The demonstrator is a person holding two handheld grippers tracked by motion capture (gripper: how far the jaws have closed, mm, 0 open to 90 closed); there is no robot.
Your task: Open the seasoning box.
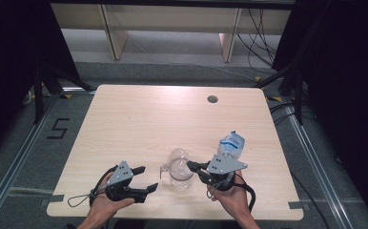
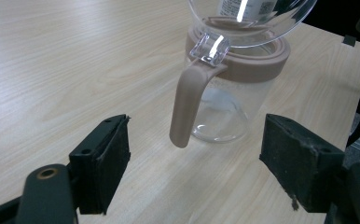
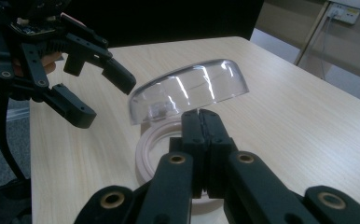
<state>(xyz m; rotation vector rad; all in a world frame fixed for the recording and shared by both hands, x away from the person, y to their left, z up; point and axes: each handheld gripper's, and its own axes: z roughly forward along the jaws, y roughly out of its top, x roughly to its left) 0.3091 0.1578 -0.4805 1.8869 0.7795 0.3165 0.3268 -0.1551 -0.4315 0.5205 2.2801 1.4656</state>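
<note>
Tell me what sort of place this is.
Probably a lab recording station rather than a kitchen: a bare wooden table with a cable hole, black curtains on both sides, loose cables and floor rails around it.

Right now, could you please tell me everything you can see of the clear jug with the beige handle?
The clear glass-like jug with the beige collar and curved beige handle stands upright on the light wooden table, near its front edge, apparently empty. Its clear domed hinged lid is tilted open. The right tongs, shut, reach to the lid's edge over its mouth; the left tongs stand open, facing the handle without touching.
</note>
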